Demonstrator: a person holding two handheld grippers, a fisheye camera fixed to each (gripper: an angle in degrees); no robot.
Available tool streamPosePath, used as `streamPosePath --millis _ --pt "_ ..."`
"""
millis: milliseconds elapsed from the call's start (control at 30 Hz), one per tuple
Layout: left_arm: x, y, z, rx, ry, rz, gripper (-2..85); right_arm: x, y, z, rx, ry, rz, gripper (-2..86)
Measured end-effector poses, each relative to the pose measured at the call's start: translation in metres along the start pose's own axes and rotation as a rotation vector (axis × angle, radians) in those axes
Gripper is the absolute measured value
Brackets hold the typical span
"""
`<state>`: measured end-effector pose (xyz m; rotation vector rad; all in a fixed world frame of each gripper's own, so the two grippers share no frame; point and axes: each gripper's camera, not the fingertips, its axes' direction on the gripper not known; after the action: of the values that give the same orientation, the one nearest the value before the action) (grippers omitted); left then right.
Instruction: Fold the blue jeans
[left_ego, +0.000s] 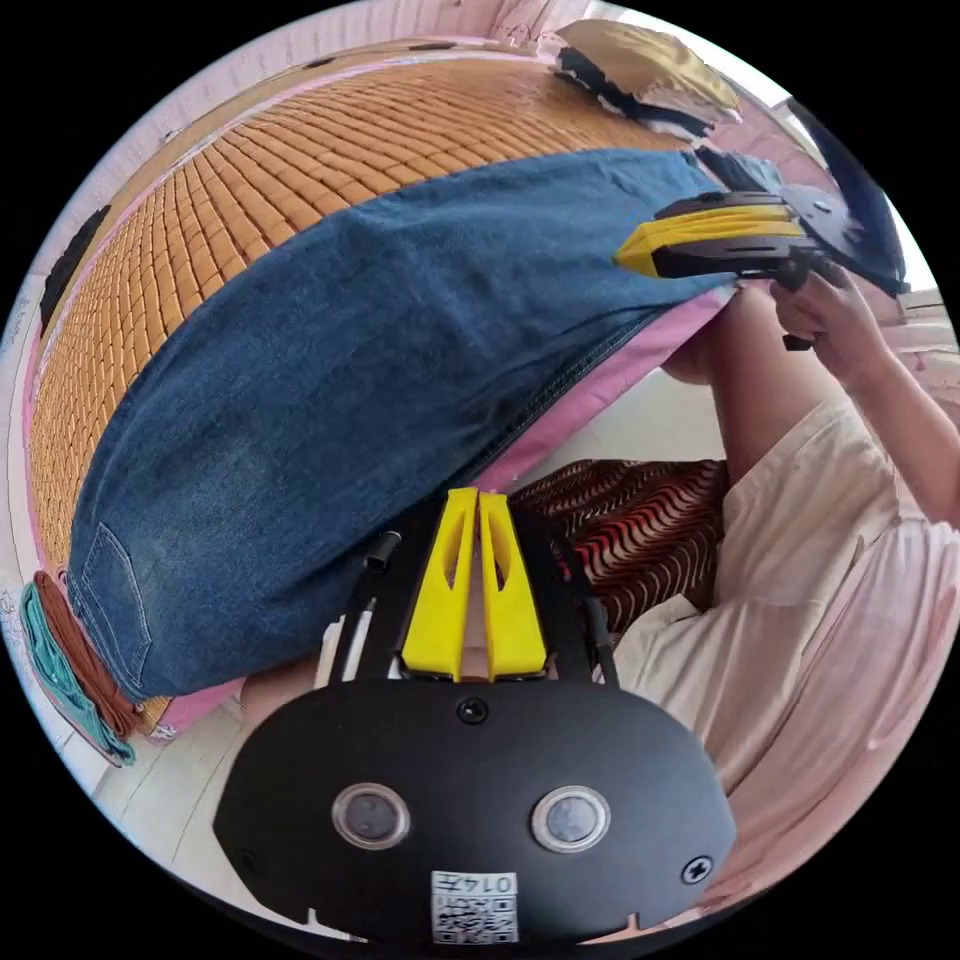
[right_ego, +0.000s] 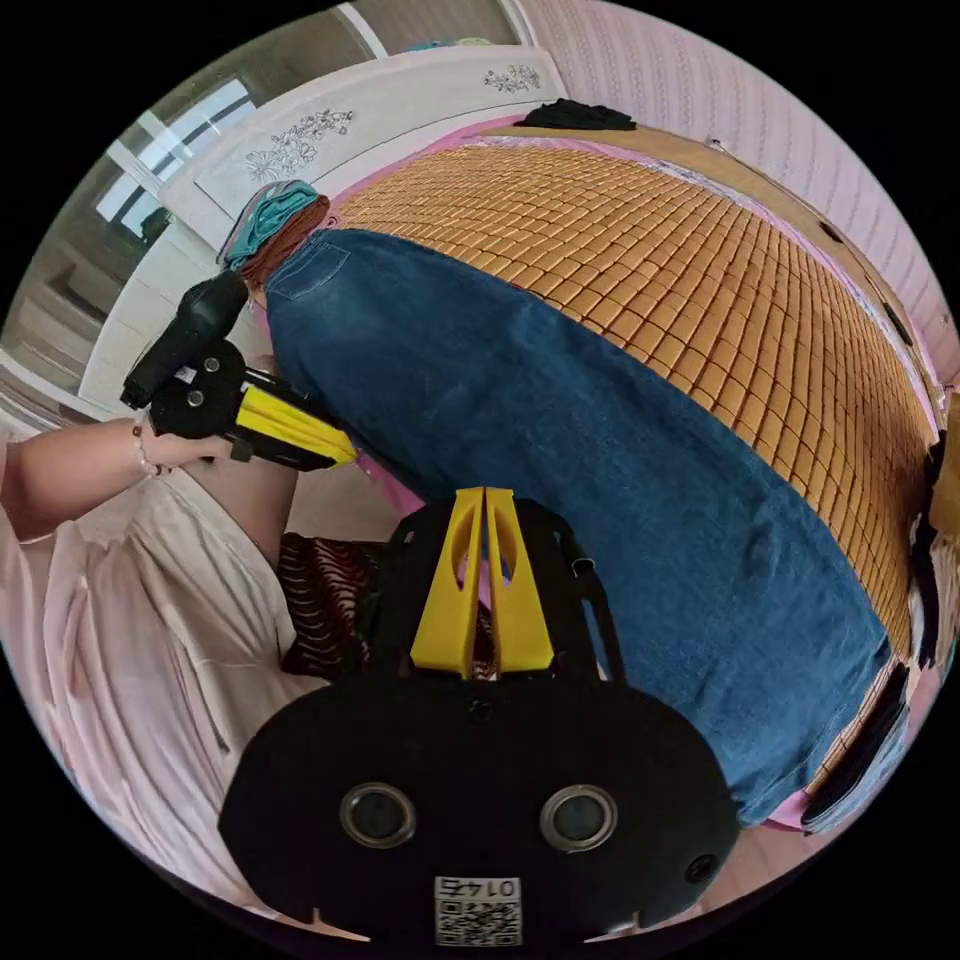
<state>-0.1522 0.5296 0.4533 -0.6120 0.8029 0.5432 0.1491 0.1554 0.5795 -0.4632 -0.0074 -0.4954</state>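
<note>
Right, jeans (left_ego: 370, 380) lie flat w/ legs stacked, along the near edge of the bed's mat (left_ego: 300, 150). Left hand-held gripper (left_ego: 478, 500) has jaws closed on nothing, just off the hem side; right hand-held gripper (right_ego: 484, 495) same, empty. Probably next: pinch both layers at each end, lift evenly, keep edges lined up when folding across.

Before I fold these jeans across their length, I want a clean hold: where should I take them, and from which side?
Grip the jeans at the long edge nearest the person, coming in from the bed's near side. They lie flat and lengthwise along the bamboo mat, so that edge is easiest to pinch.
</note>
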Motion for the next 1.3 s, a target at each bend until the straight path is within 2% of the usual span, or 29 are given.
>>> streamPosePath --millis 33,133,300,433,600,767,867,1033,1167,1300 --pt "0.0 0.003 0.006 -0.011 0.001 -0.008 -0.9 -0.012 -0.011 0.012 -0.033 0.026 -0.024 -0.4" --pt "0.01 0.017 -0.025 0.14 -0.017 0.03 -1.0 -0.022 -0.029 0.028 -0.068 0.066 -0.002 -0.4" --pt "-0.009 0.03 -0.056 0.313 -0.05 -0.086 -1.0 -0.035 -0.052 0.03 -0.119 0.062 -0.025 -0.4" --pt "-0.038 0.024 -0.018 0.155 -0.021 -0.205 -1.0 -0.045 -0.072 0.048 -0.181 0.097 -0.029 -0.4" --pt "-0.049 0.029 -0.023 0.161 0.031 -0.232 -1.0 -0.06 -0.098 0.051 -0.224 0.106 -0.05 -0.4" --pt "-0.058 0.062 -0.041 0.192 -0.047 -0.282 -1.0 -0.076 -0.133 0.032 -0.114 0.151 -0.081 -0.4" --pt "-0.078 0.06 -0.03 0.132 0.063 -0.341 -1.0 -0.071 -0.149 0.064 -0.238 0.158 -0.055 -0.4" --pt "-0.077 0.057 -0.038 0.07 0.071 -0.267 -1.0 -0.074 -0.163 0.056 -0.226 0.157 -0.093 -0.4" --pt "-0.043 0.072 -0.072 0.209 0.012 -0.166 -1.0 -0.06 -0.188 0.041 -0.186 0.243 -0.091 -0.4" --pt "0.0 0.053 -0.082 0.313 0.05 -0.045 -1.0 -0.049 -0.237 0.037 -0.147 0.142 -0.09 -0.4"
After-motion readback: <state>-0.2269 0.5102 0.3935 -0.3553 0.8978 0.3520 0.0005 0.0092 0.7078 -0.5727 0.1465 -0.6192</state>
